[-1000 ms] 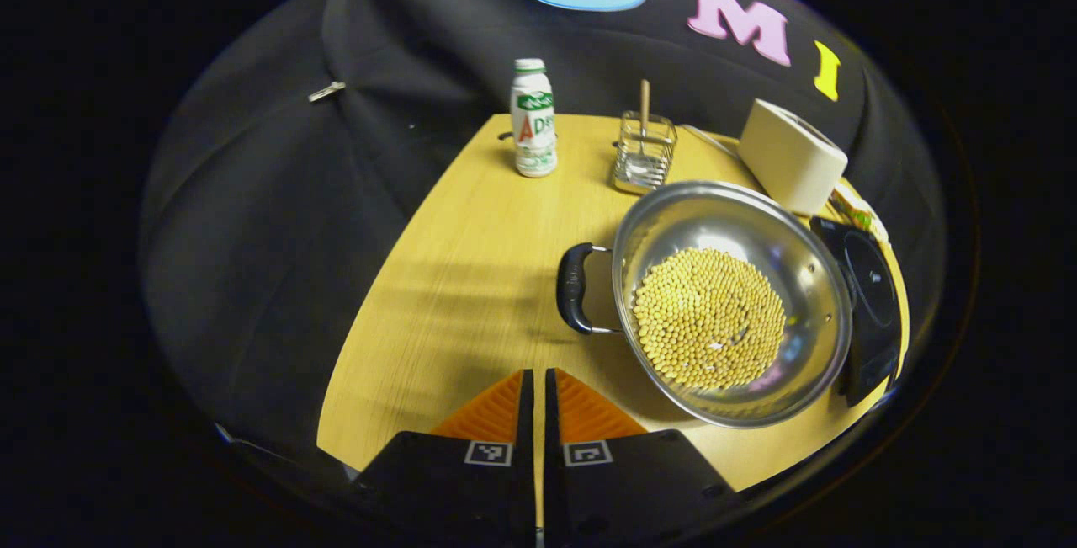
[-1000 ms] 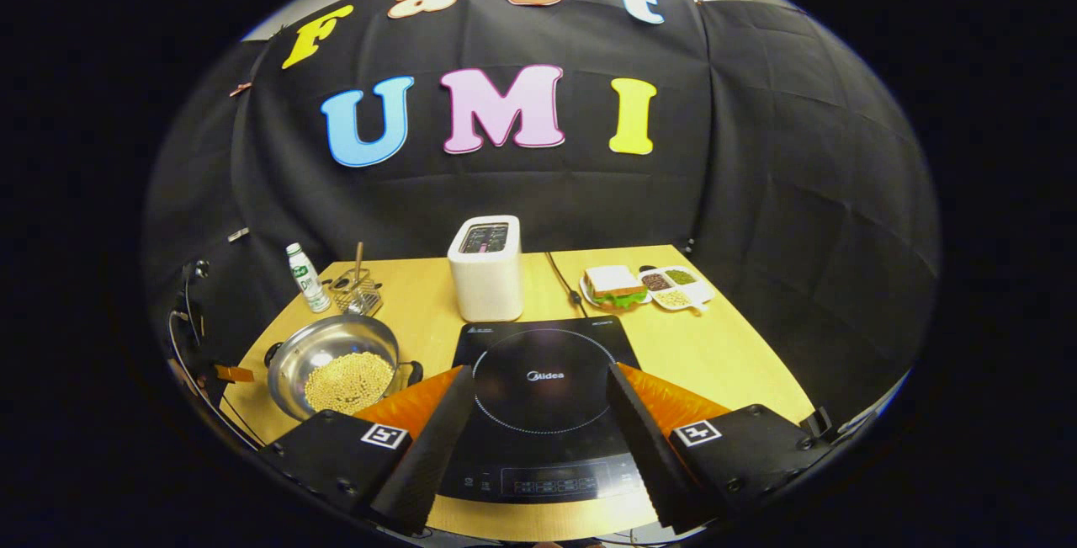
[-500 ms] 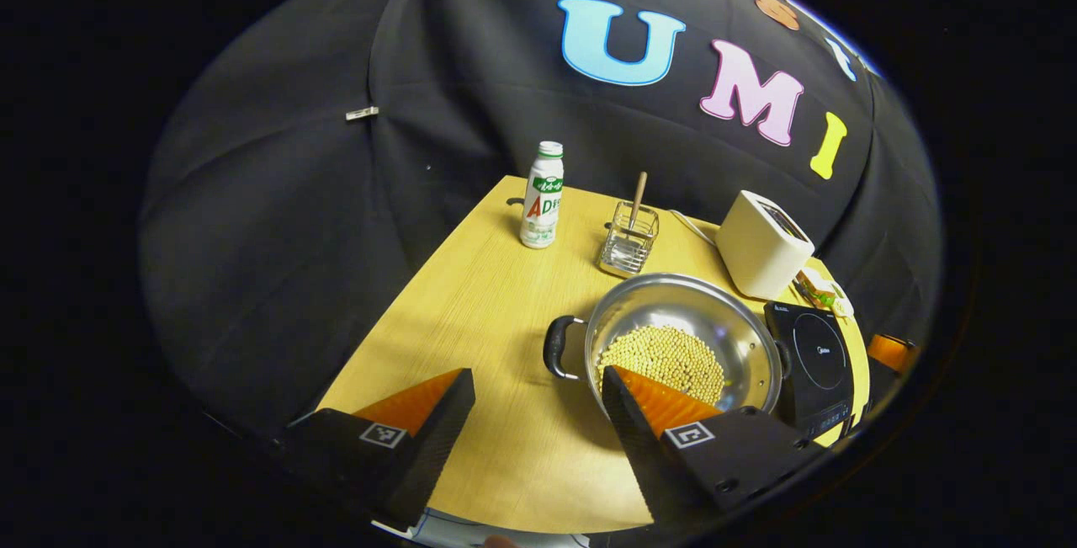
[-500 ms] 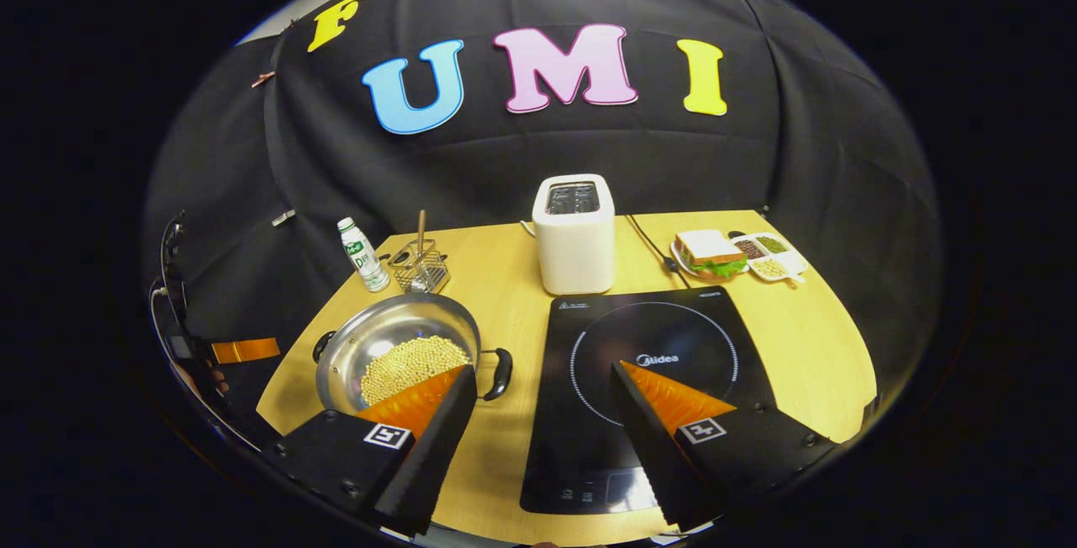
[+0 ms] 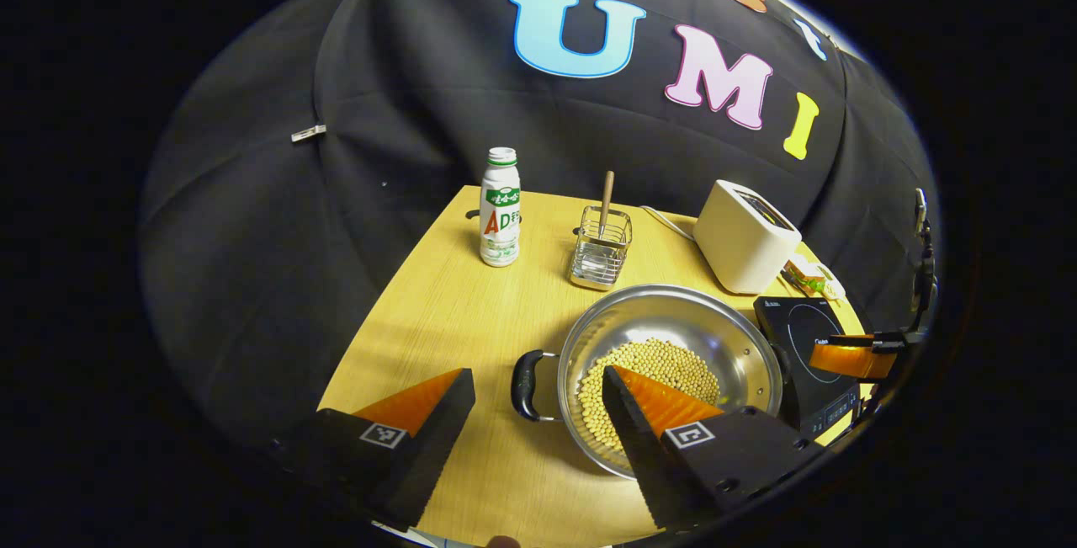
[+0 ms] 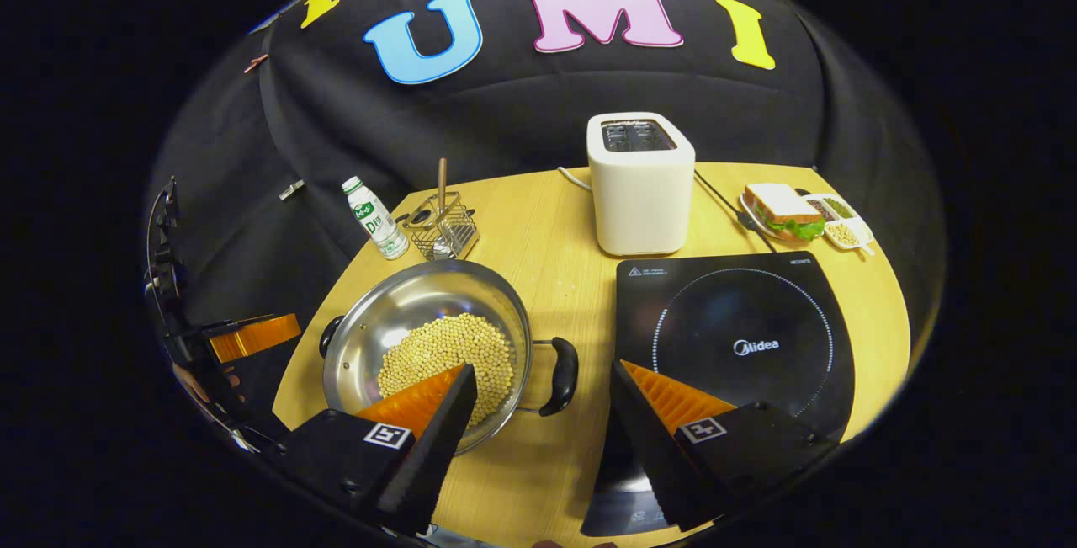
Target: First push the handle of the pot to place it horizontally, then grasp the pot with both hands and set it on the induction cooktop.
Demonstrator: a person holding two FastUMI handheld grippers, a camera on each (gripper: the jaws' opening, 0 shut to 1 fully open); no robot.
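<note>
A steel pot [image 5: 673, 312] holding yellow beans [image 5: 665, 363] stands on the wooden table, just left of the black induction cooktop [image 6: 740, 346]. Its two black handles point left and right. In the left gripper view my left gripper [image 5: 537, 380] is open, and the pot's left handle [image 5: 523, 385] lies between its fingertips, lower down. In the right gripper view my right gripper [image 6: 545, 373] is open above the pot's right handle [image 6: 562, 375], between the pot [image 6: 404, 304] and the cooktop. Each gripper also appears at the edge of the other's view: the right one [image 5: 846, 356], the left one [image 6: 252, 336].
Behind the pot stand a white drink bottle [image 5: 500, 207] and a wire basket [image 5: 599, 249] with a wooden-handled utensil. A white toaster [image 6: 641, 182] sits behind the cooktop. A sandwich plate [image 6: 782, 211] and a small divided dish [image 6: 841, 224] are at the back right.
My left gripper went from shut to open and drew back from the pot's left handle. My right gripper shifted left from over the cooktop to the pot's right handle.
</note>
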